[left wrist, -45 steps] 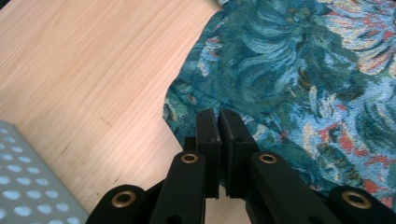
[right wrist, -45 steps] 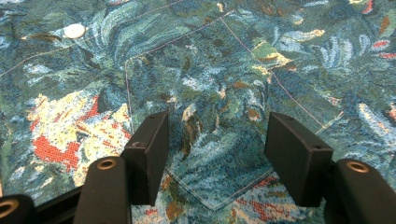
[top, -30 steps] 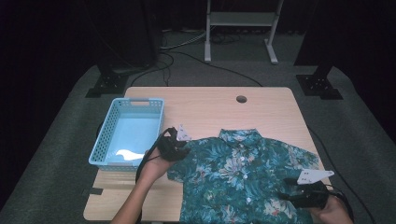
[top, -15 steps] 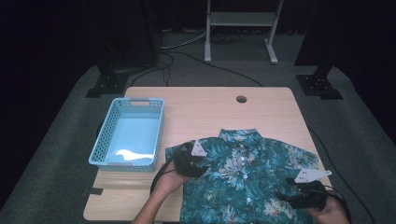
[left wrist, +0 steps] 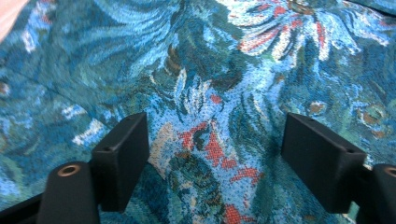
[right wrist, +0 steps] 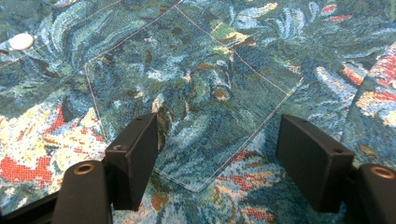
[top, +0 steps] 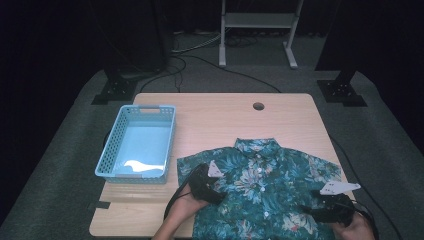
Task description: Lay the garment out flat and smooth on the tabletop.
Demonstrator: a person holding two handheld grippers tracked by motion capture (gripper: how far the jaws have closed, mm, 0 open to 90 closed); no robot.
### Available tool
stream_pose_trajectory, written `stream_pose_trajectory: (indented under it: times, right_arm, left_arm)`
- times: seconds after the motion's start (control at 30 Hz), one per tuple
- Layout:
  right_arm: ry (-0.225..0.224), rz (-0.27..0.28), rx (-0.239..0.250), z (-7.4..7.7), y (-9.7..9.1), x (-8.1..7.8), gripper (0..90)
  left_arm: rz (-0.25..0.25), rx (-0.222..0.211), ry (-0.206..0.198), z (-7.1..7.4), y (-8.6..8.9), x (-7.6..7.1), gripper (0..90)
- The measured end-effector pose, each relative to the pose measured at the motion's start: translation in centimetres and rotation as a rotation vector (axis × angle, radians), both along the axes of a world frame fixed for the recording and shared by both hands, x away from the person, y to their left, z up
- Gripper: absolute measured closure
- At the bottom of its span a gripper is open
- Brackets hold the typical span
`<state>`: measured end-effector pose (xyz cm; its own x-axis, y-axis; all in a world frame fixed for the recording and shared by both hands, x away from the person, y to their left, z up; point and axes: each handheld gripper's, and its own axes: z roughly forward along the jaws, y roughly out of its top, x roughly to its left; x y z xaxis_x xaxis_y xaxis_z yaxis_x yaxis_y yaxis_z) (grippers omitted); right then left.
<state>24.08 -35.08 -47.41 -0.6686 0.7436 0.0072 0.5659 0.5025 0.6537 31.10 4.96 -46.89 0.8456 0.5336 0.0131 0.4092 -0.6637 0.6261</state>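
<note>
a flowery blue shirt (top: 265, 192) lies flat on the wooden table (top: 225, 120), just right of the blue basket (top: 137, 145). the left gripper (left wrist: 212, 154) is over the shirt's left side, jaws wide apart. the right gripper (right wrist: 217, 149) is over the shirt's pocket (right wrist: 196, 93), jaws wide apart too.
</note>
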Motion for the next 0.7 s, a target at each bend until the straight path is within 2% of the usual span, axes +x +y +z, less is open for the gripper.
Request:
stream_pose_trajectory:
  times: [0.17, 0.7]
  right_arm:
    - [-0.006, 0.000, 0.016, -0.2, -0.1, 0.1, 27.9]
    - [-0.023, -0.010, 0.033, -0.4, 0.1, 1.5, 27.8]
  left_arm:
    - [-0.015, 0.001, 0.002, 0.0, 0.1, 0.5, 20.3]
    - [-0.005, -0.006, -0.004, -0.1, 0.1, 3.0, 20.2]
